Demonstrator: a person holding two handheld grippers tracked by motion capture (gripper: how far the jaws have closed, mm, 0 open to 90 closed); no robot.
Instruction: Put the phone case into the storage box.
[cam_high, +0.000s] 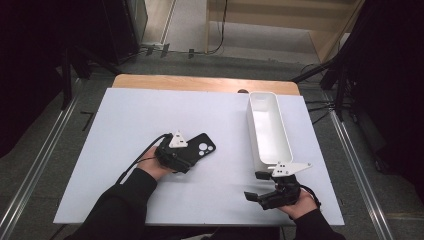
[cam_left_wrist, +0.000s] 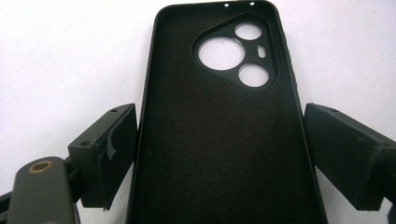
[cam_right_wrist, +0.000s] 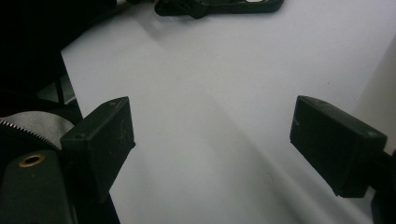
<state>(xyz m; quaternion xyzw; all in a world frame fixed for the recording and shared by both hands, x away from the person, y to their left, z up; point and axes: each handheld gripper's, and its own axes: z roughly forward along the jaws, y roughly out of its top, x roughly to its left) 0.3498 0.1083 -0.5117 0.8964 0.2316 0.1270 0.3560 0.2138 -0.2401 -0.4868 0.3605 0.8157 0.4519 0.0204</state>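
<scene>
**Left gripper straddles the phone case, right gripper waits empty**

Nearest the person, low on the right of the high view, the right gripper (cam_high: 257, 186) sits in the right hand (cam_high: 301, 204) close to the near edge of the white table sheet (cam_high: 125, 125). In the right gripper view its two black jaws stand wide apart with nothing but bare white sheet between them. It has hold of nothing.

Across to the left, and a little farther up the table, the left hand (cam_high: 152, 167) has the left gripper (cam_high: 191, 159) down on the black phone case (cam_high: 202, 147). In the left gripper view, the phone case (cam_left_wrist: 219, 130) lies flat with its inner side up, its camera cut-outs at the far end, and the near half of it runs right down between the jaws. They're spread wide, one on each long edge of the case. The jaw on the left of that view is right at the case's rim, while the other shows a thin strip of white between pad and case, so this is a straddle and not a squeeze.

Farther back on the right, a long white tray (cam_high: 270, 130) stands along the sheet's right side, well apart from the case, its near end just beyond the right gripper.

Beyond that, the wooden table edge (cam_high: 205, 82) shows.
</scene>
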